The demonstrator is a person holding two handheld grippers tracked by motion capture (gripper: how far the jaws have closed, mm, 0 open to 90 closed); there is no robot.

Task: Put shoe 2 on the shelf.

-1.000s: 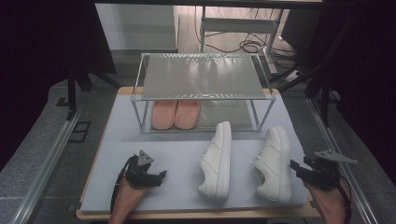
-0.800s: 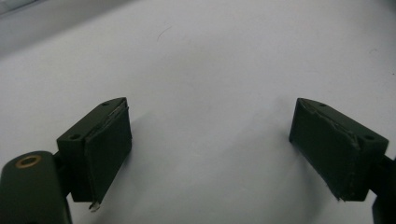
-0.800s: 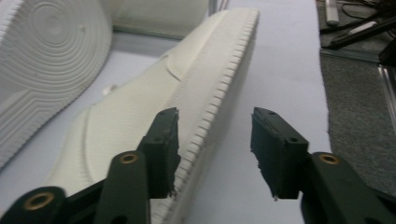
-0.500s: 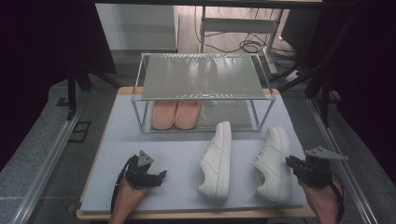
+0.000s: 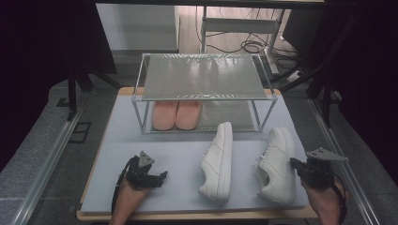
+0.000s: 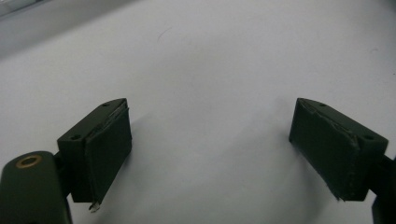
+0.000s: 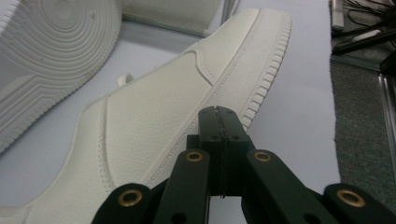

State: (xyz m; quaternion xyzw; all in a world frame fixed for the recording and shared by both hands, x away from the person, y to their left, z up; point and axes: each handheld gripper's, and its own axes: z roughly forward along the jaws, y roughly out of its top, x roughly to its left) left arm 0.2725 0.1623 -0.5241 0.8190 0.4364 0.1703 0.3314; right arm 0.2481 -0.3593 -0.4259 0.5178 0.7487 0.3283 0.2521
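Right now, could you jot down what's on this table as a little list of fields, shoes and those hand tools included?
surface: pale blue mat
rack: two-level metal shoe rack at the far side
on lower shelf: pink pair
left white sneaker: tipped on its side
right white sneaker: upright, toe toward the rack
left gripper: jaws wide apart over bare mat
right gripper: jaws closed, empty, beside the right white sneaker; contact cannot be told

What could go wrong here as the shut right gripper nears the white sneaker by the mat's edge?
1. The right gripper is shut beside the right white leather sneaker; unless it opens, it may shove the shoe rather than grasp it.
2. That sneaker lies close to the left white leather sneaker, tipped on its side; a push might knock them together.
3. The open left gripper is far off and probably cannot steady either.
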